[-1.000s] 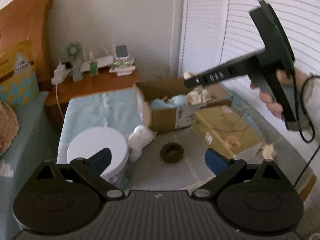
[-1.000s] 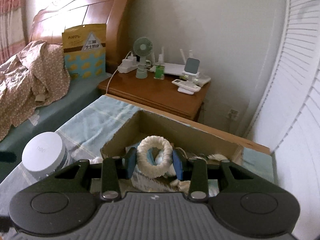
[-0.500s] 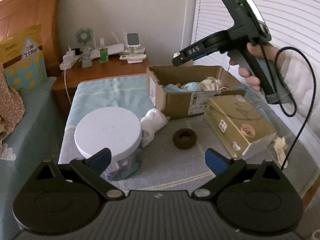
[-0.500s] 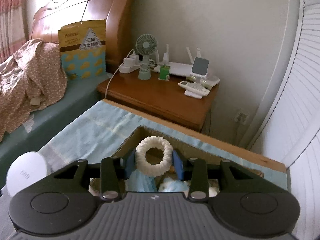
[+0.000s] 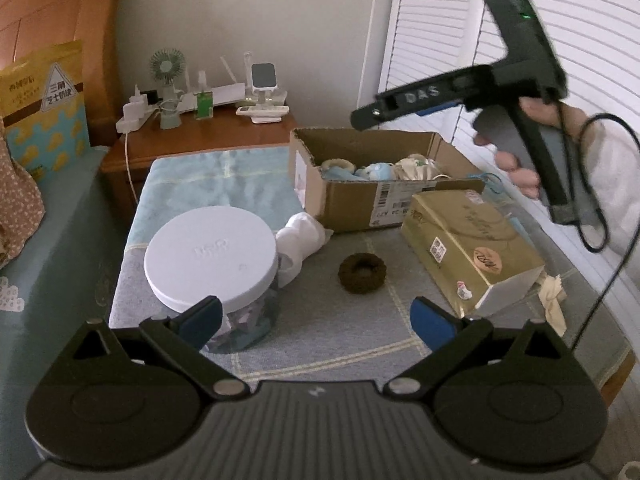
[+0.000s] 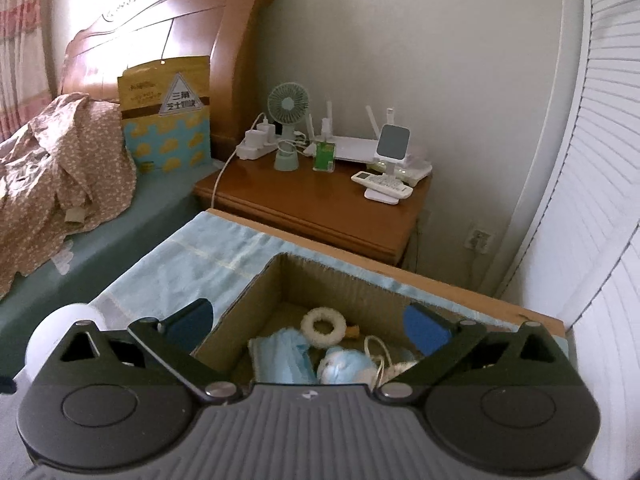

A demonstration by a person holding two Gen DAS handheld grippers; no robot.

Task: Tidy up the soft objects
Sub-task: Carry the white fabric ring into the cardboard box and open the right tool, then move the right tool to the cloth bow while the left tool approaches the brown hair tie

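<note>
Your right claw [image 6: 306,322] stands with its jaws spread wide and nothing between them; they have just been opening, and the cream ring [image 6: 323,326] now lies loose in the cardboard box [image 6: 280,280] directly below and ahead of that claw, resting against the blue cloth items [image 6: 280,354]. Your left claw [image 5: 316,318] is likewise released and empty. The brown ring [image 5: 362,273] lies on the surface just ahead of it, between its fingers' line of sight, well apart from the box. Hazards noted: the white-lidded jar [image 5: 212,262] stands just beside your left claw's left finger, and a careless advance toward the brown ring could knock it. The white soft bundle [image 5: 302,238] lies touching the jar and could drag with it. The gold package [image 5: 468,246] crowds the right side of the approach. Withdrawing your right claw low could snag the box rim.
</note>
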